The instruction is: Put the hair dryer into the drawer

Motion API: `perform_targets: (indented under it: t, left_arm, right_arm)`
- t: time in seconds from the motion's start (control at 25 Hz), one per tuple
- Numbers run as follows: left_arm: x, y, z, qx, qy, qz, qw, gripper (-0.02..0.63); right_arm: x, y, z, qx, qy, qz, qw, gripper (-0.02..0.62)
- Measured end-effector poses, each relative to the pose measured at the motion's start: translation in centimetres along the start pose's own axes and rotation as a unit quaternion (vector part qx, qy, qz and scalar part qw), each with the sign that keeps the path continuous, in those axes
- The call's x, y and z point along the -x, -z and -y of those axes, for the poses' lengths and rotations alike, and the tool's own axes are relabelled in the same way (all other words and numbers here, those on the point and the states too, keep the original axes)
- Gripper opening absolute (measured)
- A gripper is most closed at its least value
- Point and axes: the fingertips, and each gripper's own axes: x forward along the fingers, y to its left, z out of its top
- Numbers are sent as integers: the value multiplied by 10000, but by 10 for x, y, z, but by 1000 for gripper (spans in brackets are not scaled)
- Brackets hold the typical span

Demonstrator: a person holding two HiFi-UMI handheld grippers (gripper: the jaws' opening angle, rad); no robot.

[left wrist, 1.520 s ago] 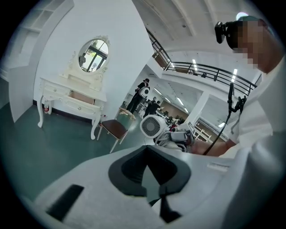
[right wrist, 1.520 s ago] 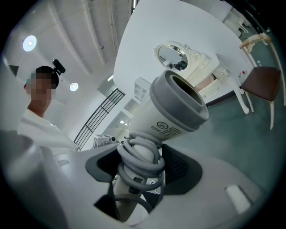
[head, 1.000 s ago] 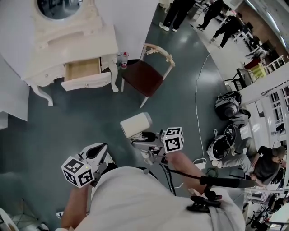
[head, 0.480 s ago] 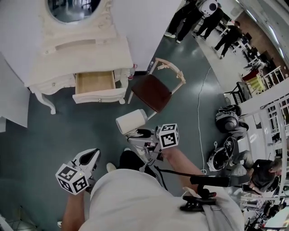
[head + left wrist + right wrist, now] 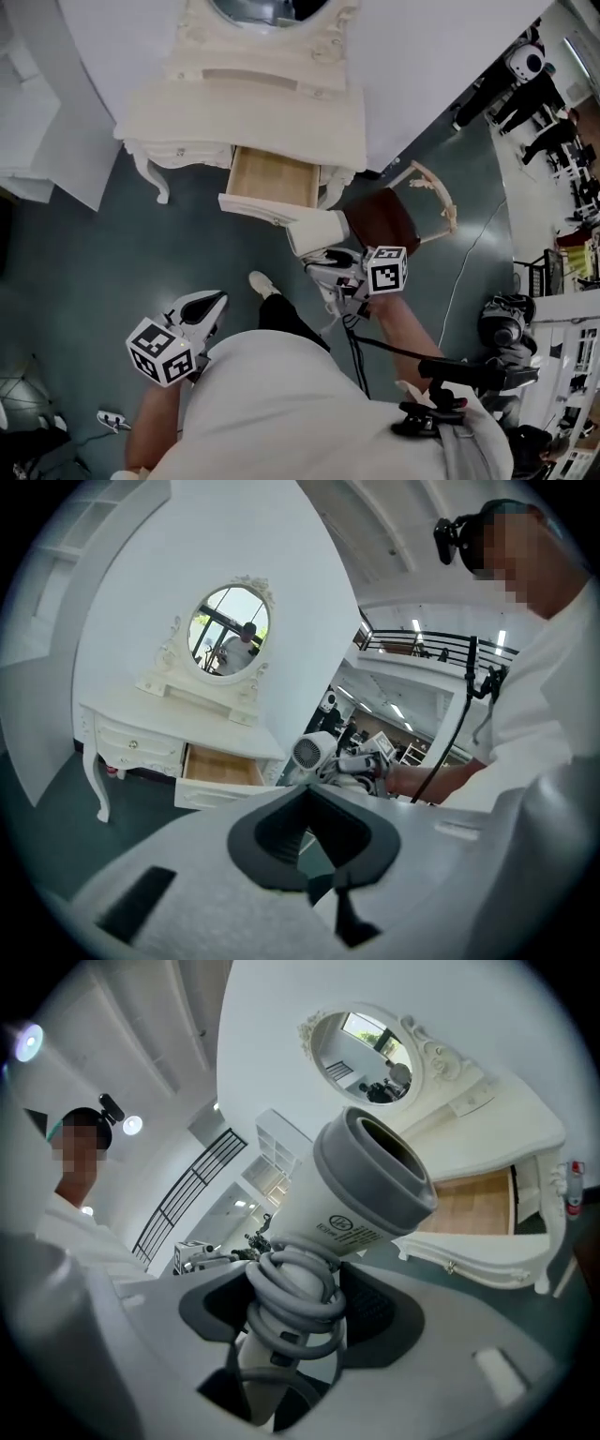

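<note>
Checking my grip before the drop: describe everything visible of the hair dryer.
The hair dryer looks like cream-white plastic, with a grey ring round its open nozzle and a grey cord coiled round the handle. The right gripper clamps that wrapped handle; the barrel points toward the open drawer, in the air.

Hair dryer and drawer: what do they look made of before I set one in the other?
Hair dryer: smooth white body with a matte grey nozzle ring, likely plastic; its grey cord, wound round the handle, looks rubbery. Drawer: pale tan inside, probably bare wood; white painted front.
</note>
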Motion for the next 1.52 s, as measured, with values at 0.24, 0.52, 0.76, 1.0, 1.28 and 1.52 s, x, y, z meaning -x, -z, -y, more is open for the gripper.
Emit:
perform_targets:
  t: [0.24, 0.52, 0.76, 1.0, 1.28, 1.52]
  left_arm:
    - [-26, -47, -40, 102, -446, 179, 9988, -5]
    - [-62, -89, -74, 165, -933, 201, 9953, -5]
    - [-85, -108, -98, 200, -1246, 285, 9916, -5]
    - [-89, -108, -115, 557, -1678, 400, 9834, -5]
    - [-70, -98, -132, 871, -2228, 456, 9699, -5]
    - [-62, -96, -141, 1022, -2549, 488, 9603, -5]
  right_arm:
    - [-23, -57, 65, 356, -201, -827, 9957, 270]
    - [-59, -107, 145, 649, -441, -1779, 9809, 270]
    - [-89, -121, 208, 776, -511, -2417, 9659, 270]
    - [-117, -114, 256, 766, -637, -3026, 9479, 270]
    - [-148, -95, 301, 897, -620, -3676, 9236, 270]
    - [-166, -81, 333, 971, -548, -4049, 9075, 270]
